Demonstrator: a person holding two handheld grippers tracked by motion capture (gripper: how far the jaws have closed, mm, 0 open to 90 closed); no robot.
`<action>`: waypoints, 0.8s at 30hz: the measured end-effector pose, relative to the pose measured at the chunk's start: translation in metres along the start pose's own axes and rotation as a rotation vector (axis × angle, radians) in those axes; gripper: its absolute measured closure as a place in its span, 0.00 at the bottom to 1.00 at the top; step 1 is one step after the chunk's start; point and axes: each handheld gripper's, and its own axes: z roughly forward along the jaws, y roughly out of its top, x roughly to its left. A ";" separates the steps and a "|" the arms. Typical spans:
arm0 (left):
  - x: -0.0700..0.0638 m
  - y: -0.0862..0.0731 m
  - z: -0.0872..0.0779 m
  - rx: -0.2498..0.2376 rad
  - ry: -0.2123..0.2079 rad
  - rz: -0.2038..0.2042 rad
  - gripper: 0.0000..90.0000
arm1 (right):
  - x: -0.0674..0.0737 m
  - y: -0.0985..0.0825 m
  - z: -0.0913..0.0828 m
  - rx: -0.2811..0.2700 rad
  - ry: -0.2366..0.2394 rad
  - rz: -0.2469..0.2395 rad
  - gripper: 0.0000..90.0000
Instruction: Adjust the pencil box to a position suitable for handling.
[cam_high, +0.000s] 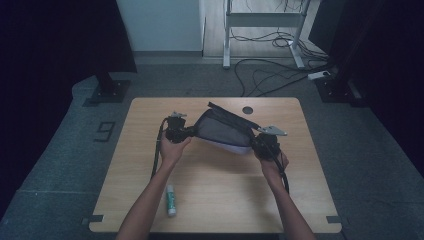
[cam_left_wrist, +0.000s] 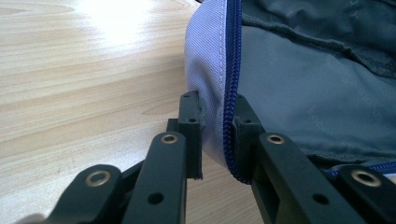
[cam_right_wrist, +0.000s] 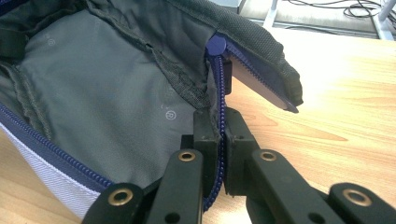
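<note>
An unzipped pouch (cam_high: 223, 131), black and pale lilac outside with a grey lining, is held up over the middle of the table between both grippers. My left gripper (cam_high: 186, 132) is shut on its left rim; in the left gripper view the jaws pinch the lilac fabric and blue zipper (cam_left_wrist: 232, 93) of the pouch (cam_left_wrist: 299, 88). My right gripper (cam_high: 260, 141) is shut on the right rim, clamping the zipper edge (cam_right_wrist: 219, 126) just below the blue zipper pull (cam_right_wrist: 216, 45). The grey lining (cam_right_wrist: 107, 93) lies open to view. I cannot see anything inside.
A white glue stick (cam_high: 171, 199) with a green band lies on the wooden table (cam_high: 220, 200) near the front left, beside the left forearm. A round hole (cam_high: 247, 110) sits near the table's far edge. Cables and a desk frame (cam_high: 260, 20) are on the floor beyond.
</note>
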 end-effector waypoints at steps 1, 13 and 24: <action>0.000 0.000 0.000 0.000 0.000 0.000 0.87 | 0.000 0.000 -0.001 0.001 0.002 -0.002 0.95; 0.006 -0.006 -0.007 0.010 -0.014 -0.006 0.87 | 0.007 0.000 -0.005 -0.002 0.017 -0.017 0.95; 0.010 -0.015 -0.015 0.001 -0.039 -0.028 0.87 | 0.016 -0.003 -0.013 -0.023 0.035 -0.034 0.95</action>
